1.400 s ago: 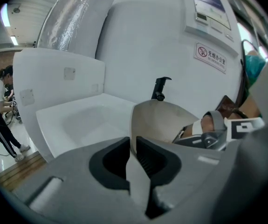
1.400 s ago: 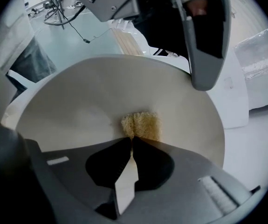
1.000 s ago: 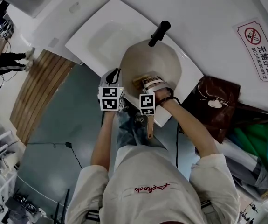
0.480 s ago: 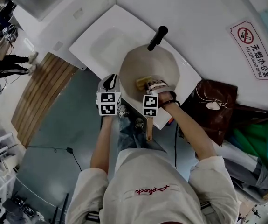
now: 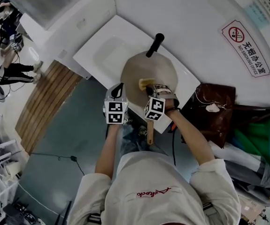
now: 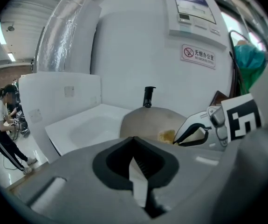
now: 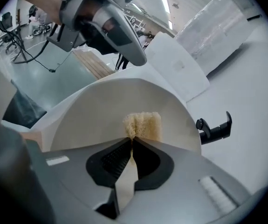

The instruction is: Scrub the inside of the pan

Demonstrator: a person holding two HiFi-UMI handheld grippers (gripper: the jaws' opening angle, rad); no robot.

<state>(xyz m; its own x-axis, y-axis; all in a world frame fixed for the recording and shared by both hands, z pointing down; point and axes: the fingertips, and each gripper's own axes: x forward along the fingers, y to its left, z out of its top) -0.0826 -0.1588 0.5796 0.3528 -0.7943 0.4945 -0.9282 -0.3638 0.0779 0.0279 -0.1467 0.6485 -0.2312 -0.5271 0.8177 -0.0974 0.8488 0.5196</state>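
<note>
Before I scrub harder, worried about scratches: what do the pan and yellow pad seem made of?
Pan: pale beige, matte interior, probably coated metal; can't confirm.
Handle: black, likely plastic.
Pad: yellow, porous, creased where pinched, likely foam sponge.

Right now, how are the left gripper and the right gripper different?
The right gripper has its fingers pinched on the yellow sponge; the left gripper has just closed its fingers on nothing. The right gripper reaches over the inside of the pan; the left gripper sits by the pan's near edge. Both have their fingers shut.
</note>
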